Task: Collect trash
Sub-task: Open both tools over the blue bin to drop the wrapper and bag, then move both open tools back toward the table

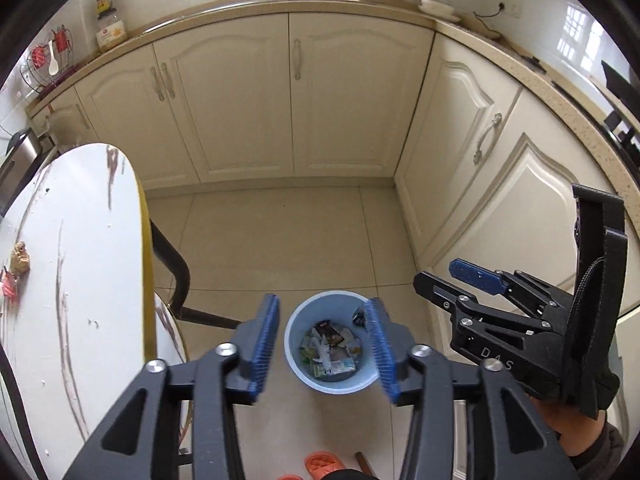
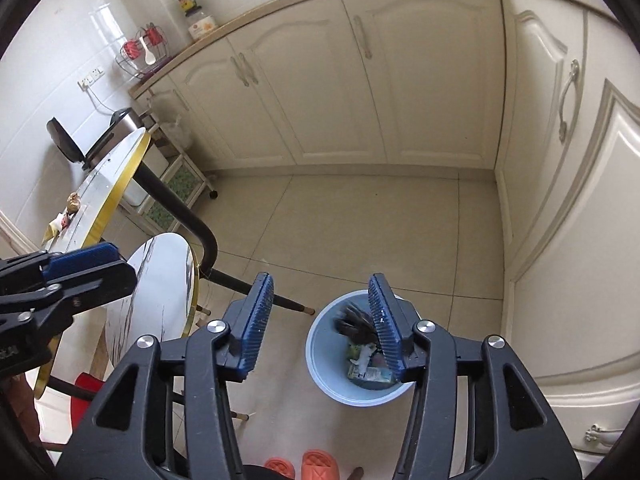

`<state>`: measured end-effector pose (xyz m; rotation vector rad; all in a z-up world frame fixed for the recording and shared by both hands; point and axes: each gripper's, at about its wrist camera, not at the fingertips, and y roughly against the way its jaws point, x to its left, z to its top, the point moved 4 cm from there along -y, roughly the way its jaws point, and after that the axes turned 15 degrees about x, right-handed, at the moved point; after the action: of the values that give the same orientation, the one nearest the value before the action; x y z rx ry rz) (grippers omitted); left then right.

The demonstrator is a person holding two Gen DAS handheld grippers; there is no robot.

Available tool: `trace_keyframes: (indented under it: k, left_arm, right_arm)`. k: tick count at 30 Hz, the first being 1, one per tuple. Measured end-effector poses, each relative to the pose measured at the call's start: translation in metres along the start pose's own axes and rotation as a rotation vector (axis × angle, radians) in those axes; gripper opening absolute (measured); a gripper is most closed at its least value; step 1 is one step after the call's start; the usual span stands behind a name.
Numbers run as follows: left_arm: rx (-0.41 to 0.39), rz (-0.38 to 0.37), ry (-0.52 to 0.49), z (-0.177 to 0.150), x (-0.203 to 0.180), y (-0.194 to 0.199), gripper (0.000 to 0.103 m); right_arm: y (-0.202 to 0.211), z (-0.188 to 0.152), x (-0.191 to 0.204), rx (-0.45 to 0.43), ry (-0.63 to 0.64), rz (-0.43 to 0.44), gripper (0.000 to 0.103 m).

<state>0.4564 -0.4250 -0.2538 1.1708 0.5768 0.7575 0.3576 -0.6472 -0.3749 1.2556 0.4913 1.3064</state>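
Trash, in the form of crumpled wrappers and small cartons (image 1: 330, 350), lies heaped in the bottom of the round pale-blue plastic bin (image 1: 296, 356) on the tiled floor (image 1: 280, 240), and a dark wrapper (image 2: 354, 320), blurred, appears to be dropping in just under the bin's far rim. Both sets of fingers hang above that bin. The left gripper (image 1: 326, 346) has its blue ribbed fingers (image 1: 266, 344) spread, with nothing between them but the view down into the bin. The right gripper (image 2: 320, 330) is likewise spread and empty; its right-hand finger (image 2: 384, 328) overlaps the bin mouth in the right wrist view.

This looks like the drop step, and doing it well is mostly about letting go squarely over the opening. I'd hold both grippers over the middle of the bin until each piece is clearly inside, since light wrappers drift and could catch the rim.

Further out to the left, the round white marble-patterned bench with a gold edge (image 1: 80, 280) carries more to fetch: a crumpled brown scrap (image 1: 19, 258) and a red wrapper (image 1: 9, 286) near its left edge. Those look like the next targets. Cream cabinet doors (image 1: 240, 100) close the far side.
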Motion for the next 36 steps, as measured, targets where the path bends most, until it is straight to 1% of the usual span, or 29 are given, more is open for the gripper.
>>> trace_keyframes:
  k: [2, 4, 5, 6, 8, 10, 11, 12, 13, 15, 16, 20, 22, 24, 26, 30, 32, 34, 36]
  left_arm:
    - [-0.017, 0.005, 0.003, -0.013, 0.009, 0.011, 0.049]
    - [-0.036, 0.006, 0.011, -0.021, 0.011, 0.020, 0.056]
    - [-0.050, 0.015, 0.016, -0.025, 0.012, 0.026, 0.063]
    - [-0.068, 0.024, 0.020, -0.030, 0.012, 0.033, 0.066]
    - [-0.100, 0.040, 0.025, -0.046, 0.014, 0.049, 0.067]
    - [-0.132, 0.055, 0.043, -0.064, 0.018, 0.069, 0.075]
    - [-0.153, 0.065, 0.057, -0.073, 0.021, 0.080, 0.082]
    - [-0.178, 0.070, 0.070, -0.085, 0.025, 0.092, 0.087]
    - [-0.203, 0.074, 0.086, -0.097, 0.031, 0.104, 0.089]
    - [-0.246, 0.086, 0.125, -0.121, 0.044, 0.127, 0.098]
    - [-0.266, 0.096, 0.143, -0.135, 0.053, 0.138, 0.098]
    - [-0.342, 0.154, 0.220, -0.185, 0.073, 0.177, 0.102]
    - [-0.383, 0.183, 0.262, -0.212, 0.087, 0.196, 0.102]
    - [-0.416, 0.198, 0.302, -0.236, 0.095, 0.209, 0.102]
    - [-0.437, 0.206, 0.340, -0.261, 0.110, 0.221, 0.102]
    - [-0.442, 0.233, 0.395, -0.301, 0.137, 0.230, 0.102]
    - [-0.437, 0.252, 0.427, -0.318, 0.153, 0.233, 0.102]
    - [-0.417, 0.263, 0.456, -0.327, 0.169, 0.230, 0.102]
    - [-0.401, 0.270, 0.483, -0.328, 0.185, 0.227, 0.102]
  right_arm:
    - [0.007, -0.001, 0.004, -0.014, 0.005, -0.009, 0.050]
    - [0.020, -0.004, 0.013, -0.037, 0.014, -0.016, 0.058]
    - [0.029, -0.007, 0.017, -0.055, 0.019, -0.015, 0.060]
    - [0.038, -0.009, 0.023, -0.073, 0.027, -0.018, 0.063]
    - [0.059, -0.015, 0.038, -0.108, 0.049, -0.018, 0.069]
    - [0.079, -0.018, 0.057, -0.147, 0.077, -0.021, 0.081]
    - [0.089, -0.020, 0.068, -0.164, 0.092, -0.024, 0.083]
    - [0.099, -0.023, 0.080, -0.182, 0.106, -0.032, 0.087]
    - [0.107, -0.026, 0.091, -0.198, 0.124, -0.036, 0.088]
    - [0.123, -0.030, 0.118, -0.230, 0.162, -0.033, 0.091]
    - [0.129, -0.033, 0.130, -0.245, 0.179, -0.033, 0.095]
    - [0.150, -0.043, 0.180, -0.278, 0.255, -0.016, 0.097]
    - [0.156, -0.048, 0.206, -0.292, 0.293, -0.012, 0.100]
    - [0.160, -0.053, 0.233, -0.300, 0.334, -0.005, 0.101]
    - [0.160, -0.055, 0.259, -0.304, 0.373, 0.000, 0.101]
    - [0.149, -0.059, 0.309, -0.293, 0.445, 0.002, 0.102]
    - [0.137, -0.056, 0.328, -0.271, 0.474, -0.004, 0.102]
    - [0.123, -0.051, 0.346, -0.248, 0.498, -0.007, 0.102]
    - [0.107, -0.046, 0.360, -0.222, 0.522, -0.016, 0.102]
